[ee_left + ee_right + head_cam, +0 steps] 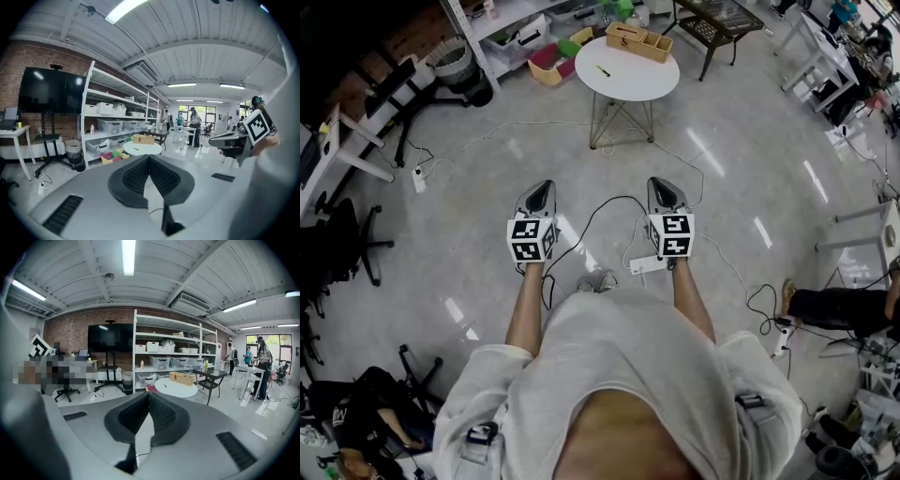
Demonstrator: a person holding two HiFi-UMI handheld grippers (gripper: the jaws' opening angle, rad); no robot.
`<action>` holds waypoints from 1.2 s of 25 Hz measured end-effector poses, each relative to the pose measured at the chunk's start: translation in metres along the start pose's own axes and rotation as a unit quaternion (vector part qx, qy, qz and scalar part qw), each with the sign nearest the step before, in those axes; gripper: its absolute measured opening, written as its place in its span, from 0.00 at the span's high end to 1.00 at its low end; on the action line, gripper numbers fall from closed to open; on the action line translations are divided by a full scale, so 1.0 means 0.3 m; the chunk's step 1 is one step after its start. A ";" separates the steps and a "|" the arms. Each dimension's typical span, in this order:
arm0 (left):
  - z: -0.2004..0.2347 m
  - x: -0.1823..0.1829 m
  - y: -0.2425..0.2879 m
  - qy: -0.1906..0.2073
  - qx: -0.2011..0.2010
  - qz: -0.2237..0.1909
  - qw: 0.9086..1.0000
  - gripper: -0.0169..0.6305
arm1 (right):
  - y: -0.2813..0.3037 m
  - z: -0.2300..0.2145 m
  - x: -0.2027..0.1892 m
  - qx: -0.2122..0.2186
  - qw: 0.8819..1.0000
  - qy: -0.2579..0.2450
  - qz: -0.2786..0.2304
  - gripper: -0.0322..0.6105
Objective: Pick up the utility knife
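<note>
Head view: my left gripper (545,187) and right gripper (662,185) side by side, jaws pressed together, nothing between. Utility knife (604,71) lies on round white desk (649,82) at 12 o'clock, well apart from both, beside wooden box (637,41)

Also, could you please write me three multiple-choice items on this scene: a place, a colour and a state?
1. Where does the wooden box stand?
A. on the round table
B. on the floor
C. on a shelf

2. What colour is the round table's top?
A. black
B. white
C. red

3. How do the left gripper and the right gripper stand?
A. both wide open
B. both shut on a knife
C. both shut, nothing held

Answers: 1 A, the box sits at the tabletop's far edge; 2 B, the top shows plain white; 3 C, in each gripper view the pads meet with nothing between.
</note>
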State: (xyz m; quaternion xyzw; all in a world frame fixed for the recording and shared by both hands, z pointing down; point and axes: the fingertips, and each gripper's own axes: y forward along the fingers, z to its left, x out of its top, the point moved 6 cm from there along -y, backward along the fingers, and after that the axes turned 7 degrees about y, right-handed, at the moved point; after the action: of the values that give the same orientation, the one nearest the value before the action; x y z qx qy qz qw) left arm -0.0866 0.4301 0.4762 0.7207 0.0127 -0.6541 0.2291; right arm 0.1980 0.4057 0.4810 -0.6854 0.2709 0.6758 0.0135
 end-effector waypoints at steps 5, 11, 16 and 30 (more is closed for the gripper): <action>-0.009 0.019 0.019 0.002 0.008 -0.002 1.000 0.94 | 0.018 -0.014 0.010 0.004 1.000 -0.003 -0.009 0.90; -0.036 0.024 0.042 0.005 0.016 0.003 1.000 0.94 | 0.044 -0.052 0.017 0.010 1.000 -0.005 -0.008 0.90; -0.047 0.002 0.045 -0.001 0.028 0.012 1.000 0.94 | 0.065 -0.068 -0.001 0.021 1.000 -0.007 0.002 0.90; 0.041 0.005 0.238 -0.008 0.023 0.022 0.999 0.94 | 0.272 -0.116 0.036 0.027 0.999 -0.014 0.014 0.90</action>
State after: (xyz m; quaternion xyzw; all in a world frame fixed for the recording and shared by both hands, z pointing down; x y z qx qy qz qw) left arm -0.0752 0.3614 0.4966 0.7209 -0.0201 -0.6547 0.2264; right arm 0.1976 0.3189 0.5022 -0.6715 0.2986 0.6776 0.0259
